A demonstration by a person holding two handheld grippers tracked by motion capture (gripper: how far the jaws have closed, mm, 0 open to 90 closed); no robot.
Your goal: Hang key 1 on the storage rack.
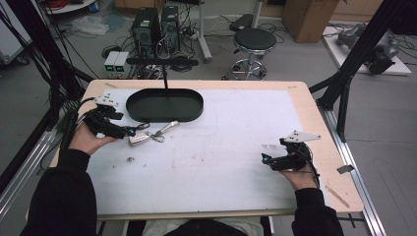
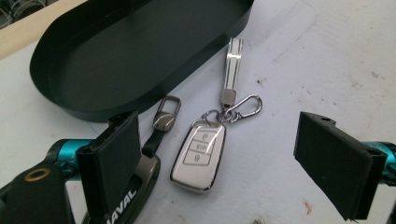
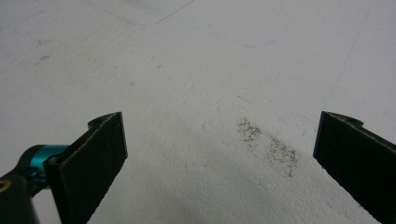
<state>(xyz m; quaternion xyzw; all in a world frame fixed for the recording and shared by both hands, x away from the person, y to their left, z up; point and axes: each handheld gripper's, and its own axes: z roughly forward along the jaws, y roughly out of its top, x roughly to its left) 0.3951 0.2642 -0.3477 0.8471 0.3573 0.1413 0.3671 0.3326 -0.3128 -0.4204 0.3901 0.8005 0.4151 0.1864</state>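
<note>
Two car key fobs lie on the white surface (image 1: pixel 211 147) just outside the black oval tray (image 1: pixel 164 104), at about its 7 o'clock, and the tray holds nothing yet. The silver key fob (image 2: pixel 198 156), on a ring with a carabiner clip (image 2: pixel 247 106) and a striped strap tag (image 2: pixel 232 63), sits between the wide-apart tongs of the left gripper (image 2: pixel 224 168), untouched. The dark key fob (image 2: pixel 140 186) lies partly behind one pad, at the silver fob's 9 o'clock. Judging by this, pick-up and placing are both still ahead. The tray's low wall stands close at 12 o'clock, a lip to clear. The right gripper (image 1: pixel 269 160), tongs also spread on nothing, rests well apart at 4 o'clock, with bare surface between.
</note>
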